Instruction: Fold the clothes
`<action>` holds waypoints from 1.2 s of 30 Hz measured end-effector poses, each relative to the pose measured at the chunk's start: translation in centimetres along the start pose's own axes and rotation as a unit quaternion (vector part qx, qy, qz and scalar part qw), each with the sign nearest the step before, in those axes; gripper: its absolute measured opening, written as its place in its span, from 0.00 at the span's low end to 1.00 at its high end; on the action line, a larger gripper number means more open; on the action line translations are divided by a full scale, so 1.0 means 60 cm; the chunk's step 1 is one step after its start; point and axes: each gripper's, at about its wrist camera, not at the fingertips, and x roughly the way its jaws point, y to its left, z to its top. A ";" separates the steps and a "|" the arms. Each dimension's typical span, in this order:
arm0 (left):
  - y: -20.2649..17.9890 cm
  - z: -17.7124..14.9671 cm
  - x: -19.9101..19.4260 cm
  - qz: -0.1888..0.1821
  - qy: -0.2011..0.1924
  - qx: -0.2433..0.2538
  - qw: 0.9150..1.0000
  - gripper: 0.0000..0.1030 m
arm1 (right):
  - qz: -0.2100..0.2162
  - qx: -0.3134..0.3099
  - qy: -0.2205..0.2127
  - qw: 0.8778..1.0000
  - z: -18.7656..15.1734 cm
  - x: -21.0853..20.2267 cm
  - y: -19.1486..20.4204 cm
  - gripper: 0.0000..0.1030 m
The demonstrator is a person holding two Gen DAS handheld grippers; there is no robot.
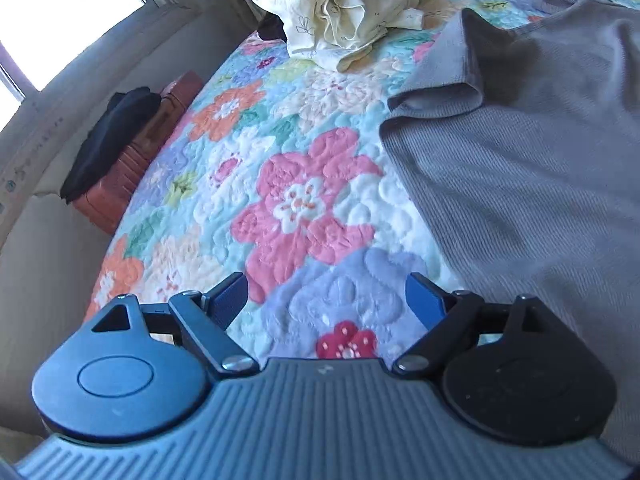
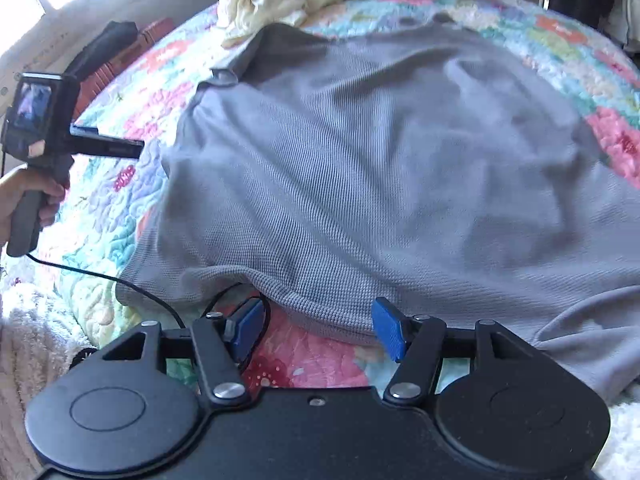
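A grey waffle-knit top (image 2: 360, 168) is spread flat on the floral quilt (image 1: 296, 200), below the heap of cream laundry (image 1: 352, 8). The left gripper (image 1: 326, 300) is held wide open and empty over the quilt, just left of the top's side edge. The right gripper (image 2: 318, 330) is spread with nothing clamped, the rolled hem (image 2: 320, 304) lying between its blue pads. The knit is judged soft, light and limp, likely to sag and stretch; it is best taken at the hem corners or the sleeve cuff (image 1: 436, 98).
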 end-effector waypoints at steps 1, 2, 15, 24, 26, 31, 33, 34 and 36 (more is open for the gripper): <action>0.002 -0.010 -0.004 -0.012 0.003 0.000 1.000 0.84 | -0.004 -0.005 -0.007 1.000 0.004 -0.017 0.001 0.64; 0.001 -0.022 -0.010 -0.022 0.007 0.004 1.000 0.84 | -0.004 -0.005 -0.011 1.000 0.006 -0.031 0.001 0.64; -0.020 -0.052 -0.047 -0.183 0.009 -0.033 0.983 0.87 | 0.008 -0.011 0.061 0.998 -0.032 -0.064 -0.008 0.64; -0.059 -0.059 0.007 -0.250 0.091 -0.055 0.962 0.87 | -0.006 -0.208 -0.029 0.978 -0.016 0.077 0.114 0.64; -0.062 -0.059 0.007 -0.248 0.091 -0.050 0.963 0.87 | -0.007 -0.257 -0.045 0.965 -0.016 0.098 0.151 0.63; -0.060 -0.059 0.004 -0.248 0.092 -0.050 0.963 0.87 | 0.027 -0.328 -0.065 0.942 -0.028 0.124 0.213 0.63; -0.060 -0.058 0.004 -0.249 0.095 -0.049 0.963 0.87 | 0.046 -0.340 -0.060 0.937 -0.029 0.136 0.231 0.63; -0.060 -0.057 0.005 -0.249 0.097 -0.049 0.962 0.87 | 0.051 -0.348 -0.056 0.934 -0.029 0.144 0.237 0.63; -0.058 -0.057 0.005 -0.251 0.098 -0.050 0.962 0.87 | 0.061 -0.363 -0.049 0.929 -0.028 0.159 0.251 0.61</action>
